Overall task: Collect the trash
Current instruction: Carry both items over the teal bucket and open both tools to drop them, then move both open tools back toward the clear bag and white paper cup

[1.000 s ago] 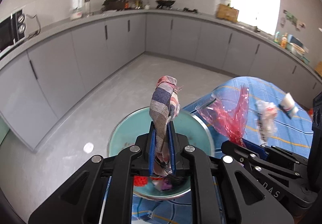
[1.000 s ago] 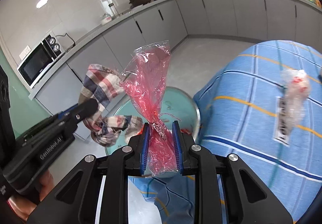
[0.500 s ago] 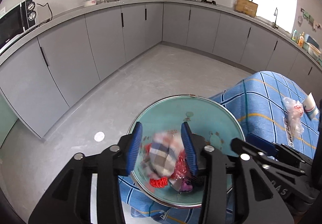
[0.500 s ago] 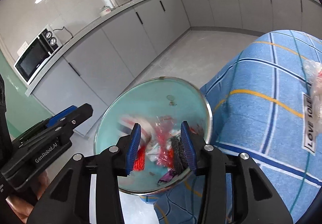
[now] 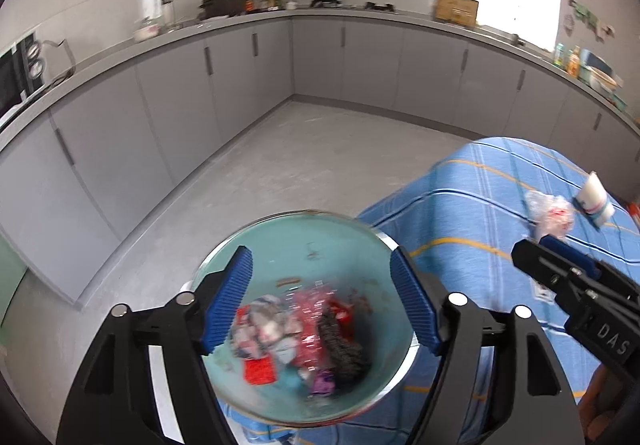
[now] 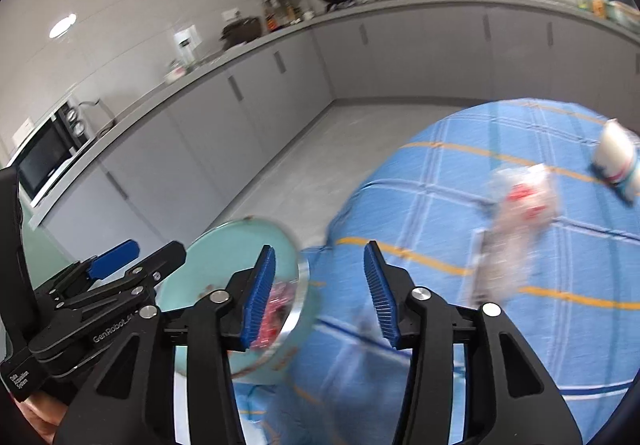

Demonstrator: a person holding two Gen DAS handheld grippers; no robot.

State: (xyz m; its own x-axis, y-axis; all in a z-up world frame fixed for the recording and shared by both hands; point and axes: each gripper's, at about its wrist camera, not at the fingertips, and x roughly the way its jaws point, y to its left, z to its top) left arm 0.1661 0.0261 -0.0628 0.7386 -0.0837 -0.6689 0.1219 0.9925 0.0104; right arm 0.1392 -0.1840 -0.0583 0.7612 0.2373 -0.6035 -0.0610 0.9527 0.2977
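A teal bin (image 5: 320,241) with a metal rim stands beside the table. In it lie a checked cloth scrap (image 5: 262,329), a red plastic wrapper (image 5: 310,319) and other small trash. My left gripper (image 5: 322,301) hangs above the bin, its jaws opening with nothing between them. My right gripper (image 6: 320,293) is to the right of the bin (image 6: 224,265), over the table's edge, its jaws opening and holding nothing. On the blue cloth lie a clear crumpled wrapper (image 6: 516,213) (image 5: 550,213) and a white paper cup (image 6: 616,161) (image 5: 594,199) on its side.
The table (image 5: 480,213) wears a blue checked cloth (image 6: 440,181) and sits right of the bin. Grey cabinets (image 5: 240,77) line the kitchen walls, with a microwave (image 6: 44,157) on the left counter. Bare grey floor (image 5: 300,157) lies beyond the bin.
Both grippers let go: the checked cloth and the red wrapper dropped into the bin. The jaws spread wider. The right gripper swung right, away from the bin and toward the table.
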